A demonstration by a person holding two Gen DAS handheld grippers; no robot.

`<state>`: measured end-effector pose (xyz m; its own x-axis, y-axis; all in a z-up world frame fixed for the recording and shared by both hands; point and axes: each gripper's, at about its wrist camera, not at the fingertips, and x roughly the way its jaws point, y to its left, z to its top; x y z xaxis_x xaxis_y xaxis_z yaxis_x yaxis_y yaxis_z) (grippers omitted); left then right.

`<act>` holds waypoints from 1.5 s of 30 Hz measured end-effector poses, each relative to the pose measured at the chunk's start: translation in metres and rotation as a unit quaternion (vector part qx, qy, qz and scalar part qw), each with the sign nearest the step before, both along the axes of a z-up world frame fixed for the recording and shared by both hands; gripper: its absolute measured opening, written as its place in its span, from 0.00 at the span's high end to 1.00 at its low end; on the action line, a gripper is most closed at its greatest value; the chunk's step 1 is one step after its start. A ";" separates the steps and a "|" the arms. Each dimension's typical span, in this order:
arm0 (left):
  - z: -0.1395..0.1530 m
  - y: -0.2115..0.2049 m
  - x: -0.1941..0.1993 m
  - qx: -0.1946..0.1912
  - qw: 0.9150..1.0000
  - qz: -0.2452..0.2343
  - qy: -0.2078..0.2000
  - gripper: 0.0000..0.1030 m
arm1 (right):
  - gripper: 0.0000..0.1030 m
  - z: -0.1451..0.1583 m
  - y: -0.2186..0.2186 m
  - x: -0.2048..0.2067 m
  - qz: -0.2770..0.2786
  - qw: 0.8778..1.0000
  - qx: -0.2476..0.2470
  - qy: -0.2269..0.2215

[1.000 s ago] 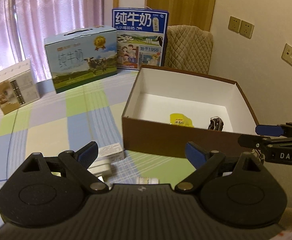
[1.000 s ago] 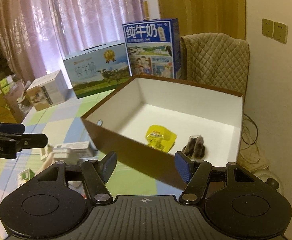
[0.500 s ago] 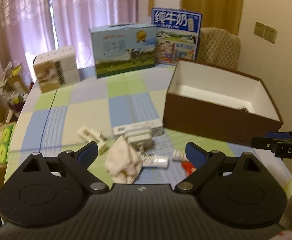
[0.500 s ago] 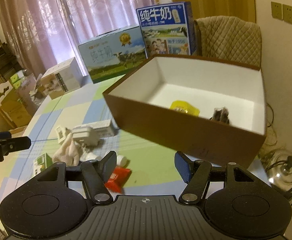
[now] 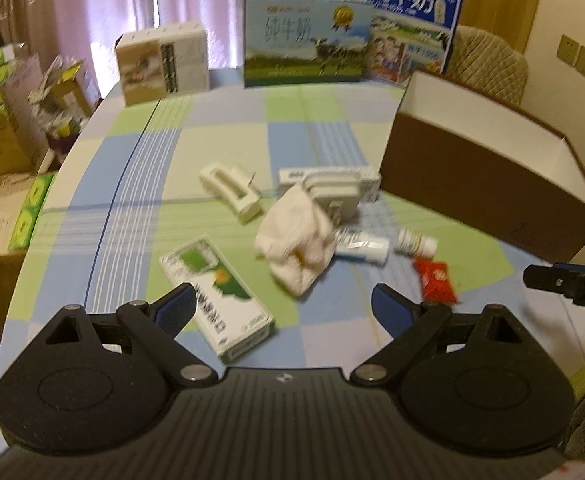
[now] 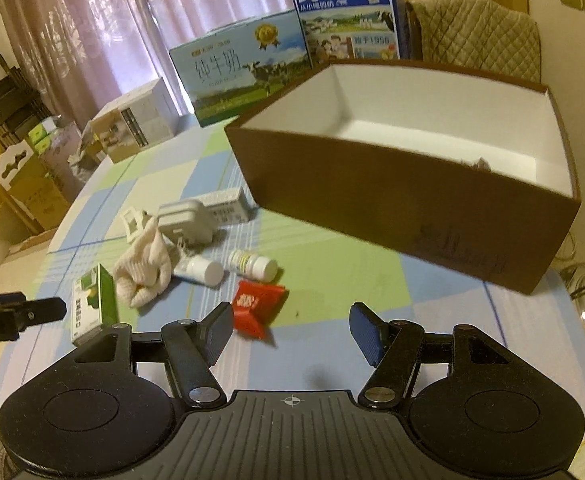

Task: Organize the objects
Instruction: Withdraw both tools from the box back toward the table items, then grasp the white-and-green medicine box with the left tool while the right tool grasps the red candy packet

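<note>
Both grippers hover above the checked tablecloth and hold nothing. The left gripper has its jaws spread wide over the near edge of the clutter; its left fingertip sits over one end of the green-and-white carton, which lies flat on the cloth. The right gripper is likewise wide apart, with its left fingertip just beside the red packet, though contact cannot be confirmed. The loose items lie grouped near the middle of the table: a crumpled white cloth, a white bottle lying on its side, a second small bottle with a yellow-striped label beside it, a grey-white charger block resting against a long white box, and a white plastic clip piece slightly apart to the left. The brown open box with a white interior stands to the right of the pile, close to the long white box; a dark item barely shows above its front wall and cannot be identified. At the far edge of the table stand two milk cartons and a small beige box. The left wrist view is motion-blurred
</note>
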<state>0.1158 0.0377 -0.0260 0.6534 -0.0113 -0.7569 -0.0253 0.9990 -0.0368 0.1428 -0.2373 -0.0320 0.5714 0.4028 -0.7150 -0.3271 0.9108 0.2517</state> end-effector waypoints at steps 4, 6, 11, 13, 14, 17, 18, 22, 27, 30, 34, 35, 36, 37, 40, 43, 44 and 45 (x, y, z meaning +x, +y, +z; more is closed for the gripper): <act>-0.015 0.005 -0.005 0.003 1.000 0.015 0.015 0.10 | 0.40 -0.012 0.002 0.001 0.000 1.000 0.000 0.013; -0.022 0.007 -0.007 0.000 1.000 0.019 0.021 0.10 | 0.40 -0.018 0.004 0.001 0.001 1.000 -0.003 0.018; -0.035 0.013 -0.007 -0.002 0.999 0.032 0.031 0.10 | 0.40 -0.029 0.008 0.002 0.004 1.000 -0.008 0.028; -0.037 0.013 -0.006 -0.003 0.999 0.035 0.033 0.10 | 0.40 -0.031 0.010 0.003 0.005 1.000 -0.008 0.030; -0.039 0.013 -0.006 -0.004 0.999 0.037 0.033 0.10 | 0.40 -0.032 0.012 0.004 0.005 0.999 -0.008 0.031; -0.043 0.014 -0.004 -0.004 0.999 0.043 0.034 0.10 | 0.40 -0.036 0.017 0.006 0.011 0.999 -0.007 0.034; -0.044 0.015 -0.004 -0.005 0.998 0.044 0.035 0.10 | 0.40 -0.037 0.019 0.007 0.013 0.999 -0.006 0.035; -0.049 0.018 0.000 -0.004 0.998 0.054 0.037 0.10 | 0.40 -0.041 0.033 0.015 0.023 0.999 -0.005 0.033; -0.053 0.021 0.003 -0.002 0.997 0.063 0.038 0.10 | 0.40 -0.050 0.053 0.028 0.028 0.999 -0.014 0.031; -0.056 0.023 0.007 -0.002 0.997 0.067 0.039 0.10 | 0.40 -0.056 0.062 0.034 0.029 0.999 -0.019 0.031; -0.058 0.026 0.012 0.000 0.996 0.075 0.038 0.10 | 0.40 -0.064 0.069 0.044 0.021 0.999 -0.023 0.034; -0.058 0.027 0.014 0.000 0.996 0.076 0.038 0.10 | 0.40 -0.065 0.070 0.046 0.018 0.999 -0.024 0.034; -0.059 0.027 0.016 0.000 0.996 0.078 0.037 0.10 | 0.40 -0.067 0.070 0.048 0.015 0.999 -0.025 0.035; -0.059 0.028 0.018 0.001 0.996 0.081 0.036 0.10 | 0.40 -0.068 0.071 0.050 0.013 0.999 -0.027 0.037; -0.062 0.031 0.025 0.005 0.996 0.087 0.036 0.10 | 0.40 -0.074 0.073 0.056 0.005 0.999 -0.032 0.037; -0.065 0.033 0.033 0.009 0.995 0.095 0.036 0.10 | 0.41 -0.076 0.075 0.057 0.005 0.999 -0.038 0.025; -0.066 0.033 0.035 0.011 0.995 0.097 0.035 0.10 | 0.41 -0.077 0.077 0.057 0.007 0.999 -0.040 0.022; -0.067 0.034 0.037 0.013 0.994 0.099 0.036 0.10 | 0.42 -0.078 0.078 0.057 0.011 0.999 -0.041 0.018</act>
